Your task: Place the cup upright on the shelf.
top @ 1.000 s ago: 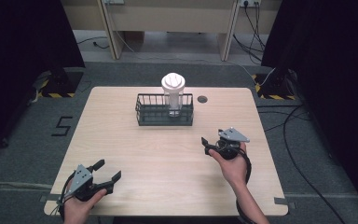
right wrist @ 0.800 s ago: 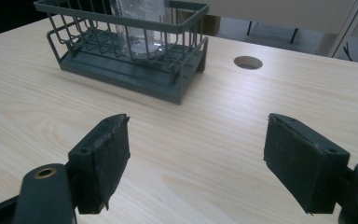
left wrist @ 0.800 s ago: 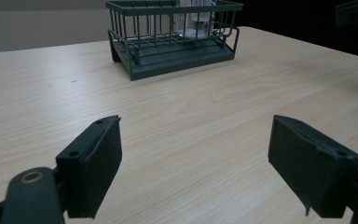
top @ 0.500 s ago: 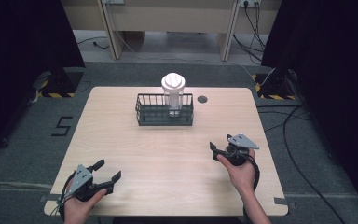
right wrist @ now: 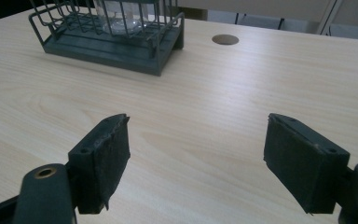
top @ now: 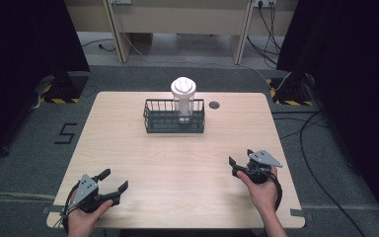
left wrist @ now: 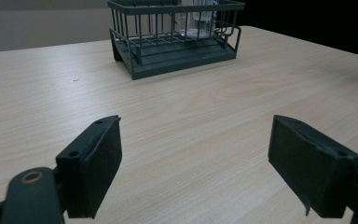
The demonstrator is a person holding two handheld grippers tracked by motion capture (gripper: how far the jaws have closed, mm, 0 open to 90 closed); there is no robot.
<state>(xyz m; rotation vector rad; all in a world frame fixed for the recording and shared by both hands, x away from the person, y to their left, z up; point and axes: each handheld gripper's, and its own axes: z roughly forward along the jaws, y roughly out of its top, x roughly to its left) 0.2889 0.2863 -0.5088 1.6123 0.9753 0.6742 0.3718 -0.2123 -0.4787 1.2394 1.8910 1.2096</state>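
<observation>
Standing upright in the dark wire basket [top: 173, 120] at the counter's [top: 177, 168] far middle: a clear tumbler [top: 183, 98], long axis vertical, white lid on top. Resting near the front corners, left hand-held gripper [top: 114, 180] and right hand-held gripper [top: 240, 158], both spread wide, holding nothing.

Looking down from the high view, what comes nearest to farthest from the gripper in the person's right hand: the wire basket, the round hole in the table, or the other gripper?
From the right gripper:
1. Round hole, ahead and slightly left, near the table's far edge.
2. Wire basket, ahead and farther left, holding a white-lidded jar; fairly close to the hole's rank.
3. Left gripper, far across at the near left corner.
</observation>
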